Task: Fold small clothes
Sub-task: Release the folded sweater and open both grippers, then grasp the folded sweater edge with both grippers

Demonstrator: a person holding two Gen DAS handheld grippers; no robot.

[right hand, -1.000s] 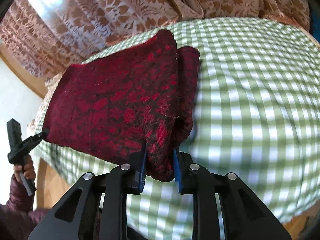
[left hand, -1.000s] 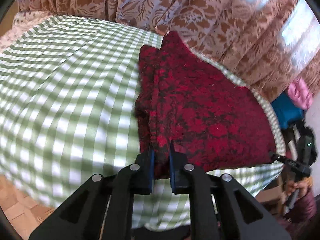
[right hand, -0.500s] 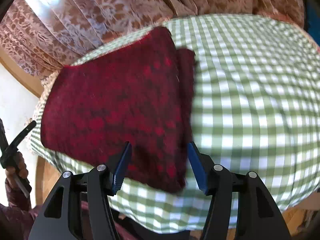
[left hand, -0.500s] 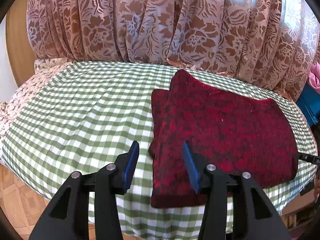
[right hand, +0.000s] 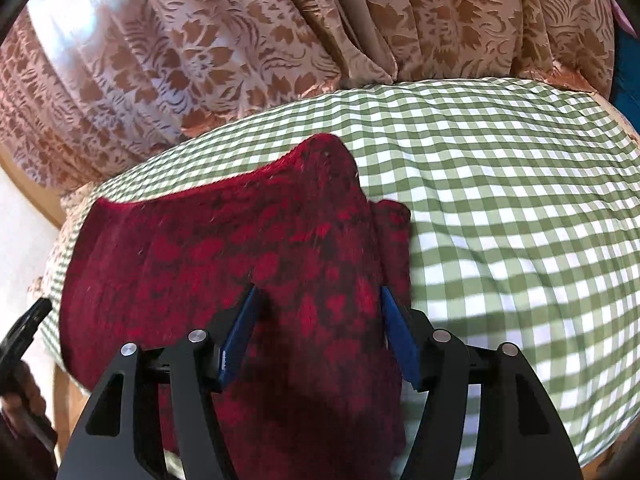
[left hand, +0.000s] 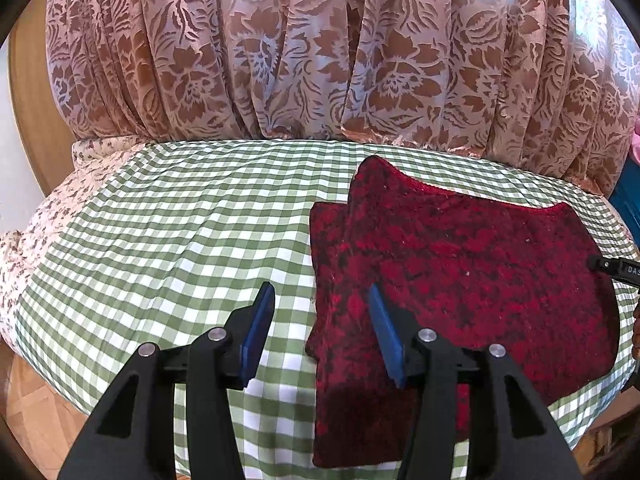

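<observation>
Both the left gripper [left hand: 320, 328] and right gripper [right hand: 320, 332], jaws just opening, are hovering released above the folded dark-red patterned knit garment [left hand: 460, 272] lying on the green-and-white checked tablecloth [left hand: 168, 232]; no legible labels.

Green-and-white checked tablecloth [left hand: 160, 240] over the table, brown floral curtain [left hand: 320, 48] behind, wooden parquet floor [left hand: 28, 408] below

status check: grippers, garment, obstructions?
Left hand-held gripper and right hand-held gripper: jaws just opened, empty. Red garment lies flat on the checked cloth. Nothing in the way.

Green-checked tablecloth [left hand: 168, 240] over table, dark red garment [left hand: 460, 264] flat on it.
</observation>
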